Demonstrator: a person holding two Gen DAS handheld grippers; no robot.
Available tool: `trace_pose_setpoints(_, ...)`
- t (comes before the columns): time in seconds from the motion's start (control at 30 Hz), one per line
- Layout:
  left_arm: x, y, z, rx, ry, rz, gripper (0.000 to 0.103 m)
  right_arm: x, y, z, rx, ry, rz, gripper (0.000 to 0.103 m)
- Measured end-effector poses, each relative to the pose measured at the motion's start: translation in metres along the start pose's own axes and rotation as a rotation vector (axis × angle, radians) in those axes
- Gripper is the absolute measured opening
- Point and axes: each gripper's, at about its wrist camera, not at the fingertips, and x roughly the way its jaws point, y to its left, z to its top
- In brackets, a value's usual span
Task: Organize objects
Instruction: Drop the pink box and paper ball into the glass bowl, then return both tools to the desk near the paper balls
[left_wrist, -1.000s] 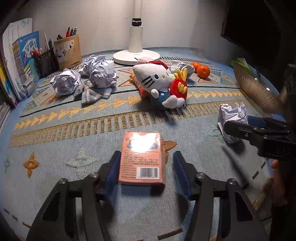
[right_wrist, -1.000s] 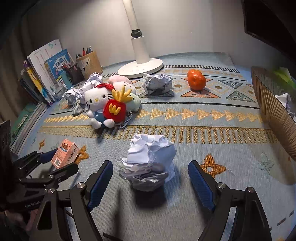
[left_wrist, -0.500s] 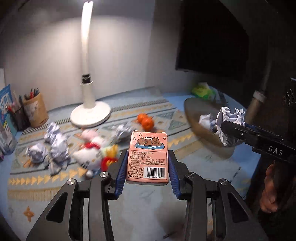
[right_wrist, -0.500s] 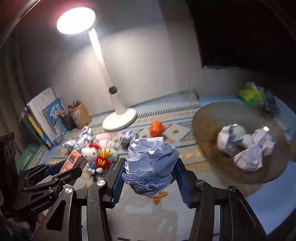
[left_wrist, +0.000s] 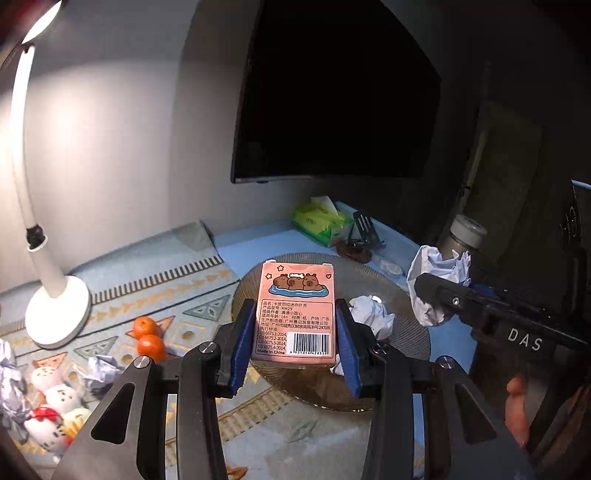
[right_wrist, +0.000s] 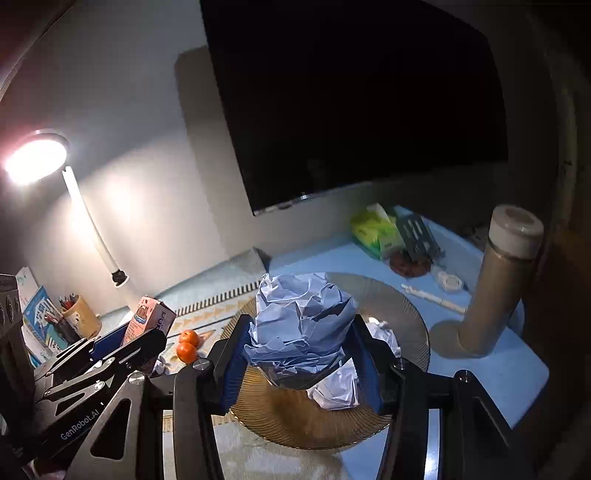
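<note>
Jaws of the left gripper (left_wrist: 295, 334) are clamped on a pink card box (left_wrist: 294, 314); the right gripper (right_wrist: 301, 341) — a crumpled paper ball (right_wrist: 301, 321) is gripped — above the amber glass plate (right_wrist: 402, 314).

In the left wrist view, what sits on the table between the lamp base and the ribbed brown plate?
Two oranges lie on the patterned mat between the lamp base and the plate; the left wrist view shows this.

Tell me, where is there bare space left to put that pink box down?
Bare blue cloth lies between the brown plate and the tall flask. The patterned mat between the lamp base and the plate is also free. Crowded: plate's middle, toys corner.
</note>
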Motion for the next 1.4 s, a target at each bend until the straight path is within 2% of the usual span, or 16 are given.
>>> trace_pose_setpoints(0.1, 0.036, -0.001, -0.006, -0.03, 0.053, -0.035, 0.04, 0.027, -0.014, -0.006, 0.05, 0.055, -0.007, 0.052)
trace_pose_setpoints(0.13, 0.046, -0.001, -0.008, -0.04, 0.063, -0.066, 0.049, 0.033, -0.019, -0.007, 0.06, 0.065, -0.019, 0.058)
trace_pose_setpoints(0.17, 0.054, -0.002, -0.011, -0.05, 0.07, -0.088, 0.051, 0.037, -0.022, -0.008, 0.068, 0.072, -0.038, 0.069)
trace_pose_setpoints(0.2, 0.061, -0.002, -0.013, -0.066, 0.083, -0.095, 0.052, 0.039, -0.024, -0.009, 0.08, 0.072, -0.047, 0.072)
trace_pose_setpoints(0.3, 0.069, 0.0, -0.019, -0.094, 0.125, -0.106, 0.052, 0.037, -0.028, -0.011, 0.097, 0.075, -0.049, 0.072)
trace_pose_setpoints(0.53, -0.004, 0.029, -0.027, -0.112, 0.032, -0.06, 0.052, 0.026, -0.001, -0.019, 0.052, 0.055, 0.063, 0.072)
trace_pose_setpoints(0.63, -0.063, 0.056, -0.034, -0.127, -0.045, 0.009, 0.052, 0.017, 0.035, -0.024, -0.004, 0.045, 0.139, 0.072)
trace_pose_setpoints(0.77, -0.143, 0.094, -0.047, -0.147, -0.113, 0.164, 0.053, 0.01, 0.089, -0.037, -0.074, 0.038, 0.258, 0.072)
trace_pose_setpoints(0.8, -0.163, 0.104, -0.051, -0.162, -0.135, 0.209, 0.067, 0.012, 0.102, -0.041, -0.086, 0.045, 0.284, 0.072)
trace_pose_setpoints(0.83, -0.181, 0.115, -0.054, -0.181, -0.168, 0.257, 0.09, 0.014, 0.116, -0.045, -0.097, 0.057, 0.307, 0.072)
trace_pose_setpoints(0.87, -0.2, 0.126, -0.06, -0.207, -0.21, 0.307, 0.099, 0.017, 0.129, -0.05, -0.111, 0.07, 0.328, 0.072)
trace_pose_setpoints(0.97, -0.244, 0.156, -0.079, -0.255, -0.28, 0.408, 0.102, 0.03, 0.168, -0.069, -0.151, 0.113, 0.376, 0.072)
trace_pose_setpoints(1.07, -0.26, 0.192, -0.106, -0.331, -0.273, 0.498, 0.102, 0.044, 0.203, -0.095, -0.212, 0.14, 0.393, 0.072)
trace_pose_setpoints(1.2, -0.242, 0.246, -0.148, -0.423, -0.164, 0.644, 0.102, 0.072, 0.231, -0.133, -0.288, 0.186, 0.391, 0.072)
trace_pose_setpoints(1.3, -0.214, 0.273, -0.175, -0.464, -0.085, 0.677, 0.102, 0.09, 0.234, -0.152, -0.325, 0.191, 0.369, 0.072)
trace_pose_setpoints(1.4, -0.199, 0.283, -0.193, -0.474, -0.066, 0.685, 0.102, 0.103, 0.232, -0.162, -0.344, 0.201, 0.345, 0.072)
